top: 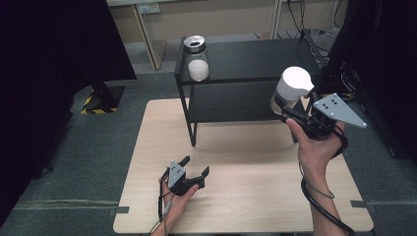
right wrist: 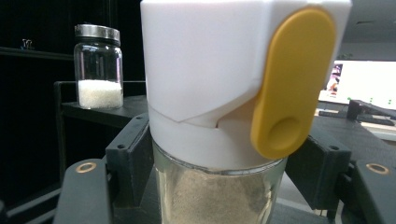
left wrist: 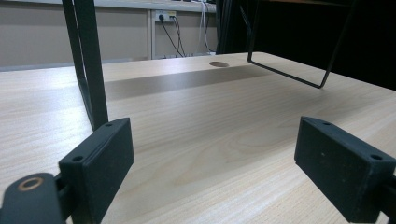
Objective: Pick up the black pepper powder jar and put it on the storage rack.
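Jars: two are counted.
White-capped jar [top: 293,88]: held at right of frame, above the table [top: 236,196], pinched by the right gripper [top: 291,111].
Metal-lidded jar [top: 196,58]: seen upper centre on the one black shelf [top: 255,54].
Left gripper [top: 193,169]: jaws spread, nothing between, lower centre.

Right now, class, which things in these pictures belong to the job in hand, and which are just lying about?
In the job:
- right gripper, shut on the glass shaker jar with white cap and yellow flap
- black two-tier metal shelf, beside which the jar is held

Lying about:
- left gripper, open, resting on the pale wooden table
- glass jar of white grains with metal lid on the shelf
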### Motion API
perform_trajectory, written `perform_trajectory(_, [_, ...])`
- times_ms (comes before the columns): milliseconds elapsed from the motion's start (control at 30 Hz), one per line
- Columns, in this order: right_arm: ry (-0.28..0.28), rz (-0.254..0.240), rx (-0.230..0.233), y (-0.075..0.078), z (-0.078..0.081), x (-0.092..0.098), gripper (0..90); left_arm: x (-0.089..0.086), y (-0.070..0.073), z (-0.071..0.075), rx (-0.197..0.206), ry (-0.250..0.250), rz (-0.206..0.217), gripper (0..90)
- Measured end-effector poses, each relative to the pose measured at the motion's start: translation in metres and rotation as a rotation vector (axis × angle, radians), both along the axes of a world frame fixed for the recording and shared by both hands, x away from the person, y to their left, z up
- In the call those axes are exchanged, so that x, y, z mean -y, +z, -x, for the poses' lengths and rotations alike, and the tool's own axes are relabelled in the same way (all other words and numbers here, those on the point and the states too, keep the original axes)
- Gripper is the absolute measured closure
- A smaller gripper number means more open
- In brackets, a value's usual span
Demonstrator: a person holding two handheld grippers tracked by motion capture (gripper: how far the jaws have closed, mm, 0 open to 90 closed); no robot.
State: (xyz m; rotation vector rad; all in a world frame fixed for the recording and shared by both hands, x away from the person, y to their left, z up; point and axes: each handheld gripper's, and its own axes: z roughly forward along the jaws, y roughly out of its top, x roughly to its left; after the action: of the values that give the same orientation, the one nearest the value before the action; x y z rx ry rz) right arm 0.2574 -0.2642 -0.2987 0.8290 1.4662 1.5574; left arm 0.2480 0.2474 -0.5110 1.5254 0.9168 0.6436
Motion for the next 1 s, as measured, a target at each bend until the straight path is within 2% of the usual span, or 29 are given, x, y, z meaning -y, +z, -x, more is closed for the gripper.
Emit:
perform_trajectory(467, [-0.011,0.005,0.011,0.02,-0.007,-0.003,31.0,0.0,0.0,0.0,0.0,0.0,0.0,11.4])
perform_trajectory(1000, [-0.034,0.017,0.02,0.05,-0.02,-0.01,31.0,0.0,0.0,0.0,-0.002,0.0,0.005,11.4])
